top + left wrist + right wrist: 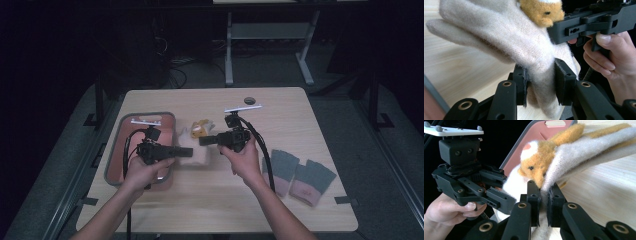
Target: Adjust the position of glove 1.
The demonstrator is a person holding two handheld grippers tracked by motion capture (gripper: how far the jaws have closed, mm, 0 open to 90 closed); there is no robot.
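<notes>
The cream glove [196,150] with the orange bear patch [541,11] hangs between the two grippers just above the table [280,200], right of the pink tray [120,145] and slightly nearer the person than the middle of the tabletop. The left gripper [540,83] pinches one end of the glove — its jaws are pressed into the thick knit, which bulges out above and below the pads. The right gripper [543,202] clamps the opposite edge, jaws nearly together with a thin fold of cream fabric squeezed between them, right below the bear's face. Holding it at two opposite ends probably keeps the soft glove stretched rather than drooping in a heap — a sensible hold for spreading it flat or carrying it across to the tray beside it. The bear side faces up and away, so the decorated face shows. A grey pair of gloves [299,172] with pink cuffs lies flat at the right, well apart from the work and untouched.
</notes>
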